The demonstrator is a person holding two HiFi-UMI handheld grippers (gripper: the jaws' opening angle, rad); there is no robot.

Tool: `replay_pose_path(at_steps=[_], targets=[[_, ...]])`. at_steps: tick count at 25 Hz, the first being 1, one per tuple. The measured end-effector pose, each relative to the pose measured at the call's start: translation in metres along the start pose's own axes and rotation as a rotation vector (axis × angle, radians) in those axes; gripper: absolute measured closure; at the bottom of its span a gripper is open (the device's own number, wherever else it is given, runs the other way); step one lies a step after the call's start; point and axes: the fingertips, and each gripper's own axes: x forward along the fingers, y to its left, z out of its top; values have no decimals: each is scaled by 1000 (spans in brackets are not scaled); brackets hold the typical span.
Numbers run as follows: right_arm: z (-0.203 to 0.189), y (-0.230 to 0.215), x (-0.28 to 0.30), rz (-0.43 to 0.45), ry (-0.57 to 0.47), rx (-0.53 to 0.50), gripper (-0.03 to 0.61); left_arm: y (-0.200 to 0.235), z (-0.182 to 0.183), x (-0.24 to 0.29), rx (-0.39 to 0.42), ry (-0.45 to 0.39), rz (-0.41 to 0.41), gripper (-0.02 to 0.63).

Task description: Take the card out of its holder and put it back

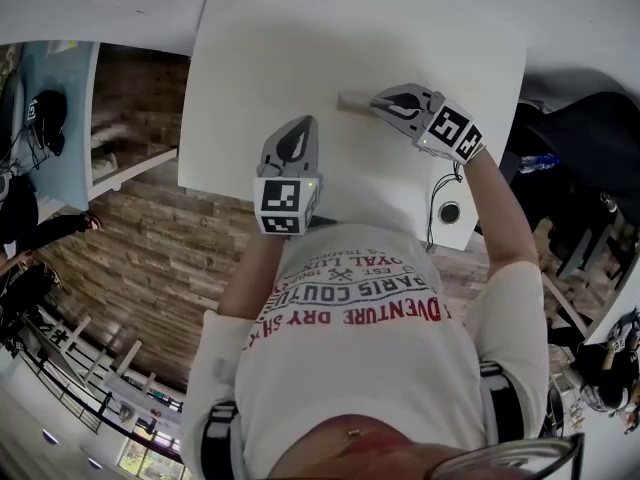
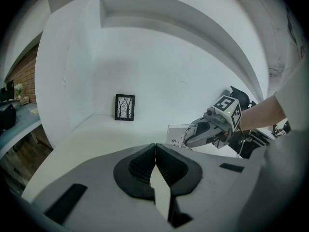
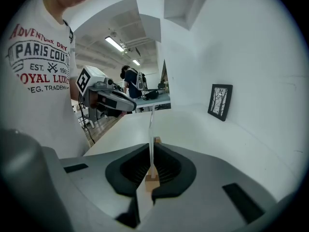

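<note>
the right tongs (image 3: pixel 151 151) are pinched narrow on the thin clear card (image 3: pixel 150 124), gripping it low down where its bottom edge meets the wooden holder (image 3: pixel 152 180). the card stands upright and edge-on to them, and it looks seated in the slot or right at it, though i can't tell how deep. holding it that low should keep the thin sheet from flexing. the left tongs (image 2: pixel 155 151) are closed with nothing between them, over the near edge of the white desk (image 1: pixel 300 48) and well apart from the holder, so nothing steadies the little base. around them there's 1 small framed picture (image 2: pixel 125 107) against the far wall and a cable (image 1: pixel 433 208) by a round hole near the desk's edge; neither is in the way
</note>
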Motion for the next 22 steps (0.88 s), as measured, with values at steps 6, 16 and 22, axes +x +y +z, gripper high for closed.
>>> replay_pose_path(at_steps=[6, 16, 22], targets=[[-5, -4, 2, -26, -14, 37, 543, 1, -5, 0, -8, 5, 3, 589], [-5, -12, 5, -91, -4, 51, 325, 1, 0, -1, 7, 0, -12, 589], [22, -10, -17, -179, -82, 66, 325, -1, 10, -8, 19, -26, -29, 589]])
